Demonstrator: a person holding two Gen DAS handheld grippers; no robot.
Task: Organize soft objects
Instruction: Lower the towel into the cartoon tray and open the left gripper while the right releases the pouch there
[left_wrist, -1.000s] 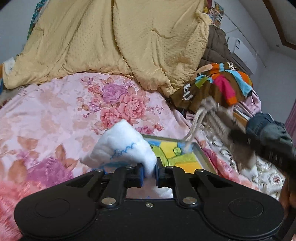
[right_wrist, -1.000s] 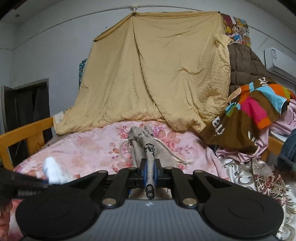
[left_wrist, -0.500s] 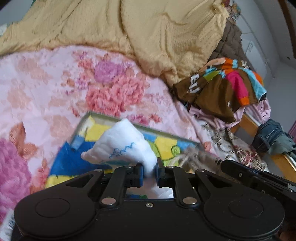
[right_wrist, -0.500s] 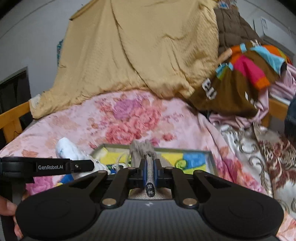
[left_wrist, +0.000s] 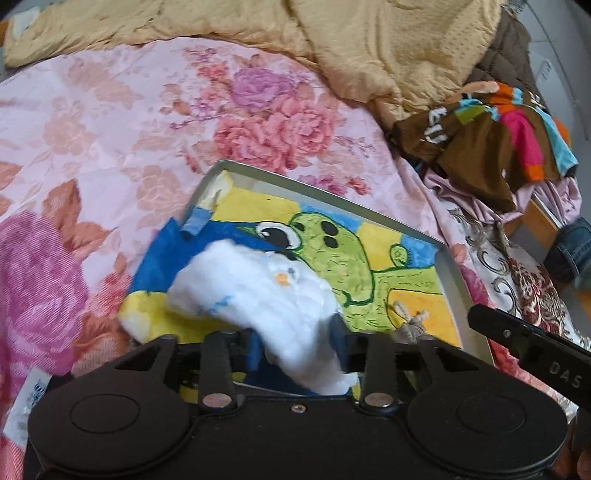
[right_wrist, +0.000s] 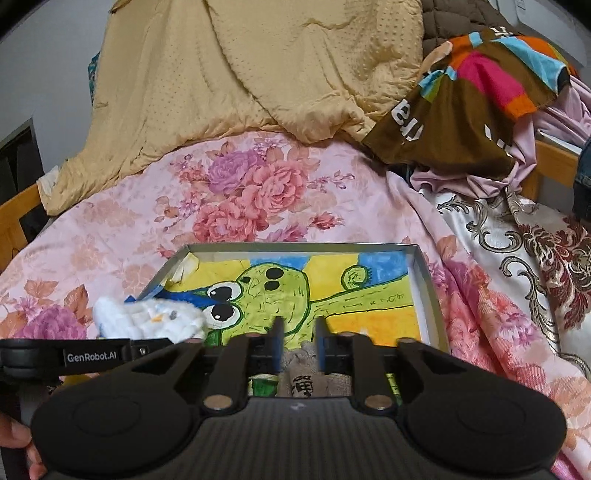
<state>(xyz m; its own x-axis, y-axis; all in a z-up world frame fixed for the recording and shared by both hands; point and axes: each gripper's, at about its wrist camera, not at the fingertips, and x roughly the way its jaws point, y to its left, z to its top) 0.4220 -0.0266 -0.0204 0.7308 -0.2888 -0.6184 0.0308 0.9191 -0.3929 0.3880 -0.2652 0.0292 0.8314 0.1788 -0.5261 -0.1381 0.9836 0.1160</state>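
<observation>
White fluffy toy lies over the near left corner of the painted tray on the bed, between the left tongs, whose jaws have just spread apart. The right tongs have just opened too, with a grey cloth pouch loose between them in the tray.

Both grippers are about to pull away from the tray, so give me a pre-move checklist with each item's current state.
1. Left gripper jaws have just been opening, pads clear of the white plush toy: ok, it lies loose between them.
2. Right gripper jaws have just been opening, clear of the grey drawstring pouch: ok.
3. White plush toy fully inside the tray: not ok, its left end overhangs the edge.
4. Pouch resting on the tray floor: cannot tell, the gripper hides it.
5. Tray flat on the floral bedspread: ok.
6. Grippers apart from each other: ok.
</observation>
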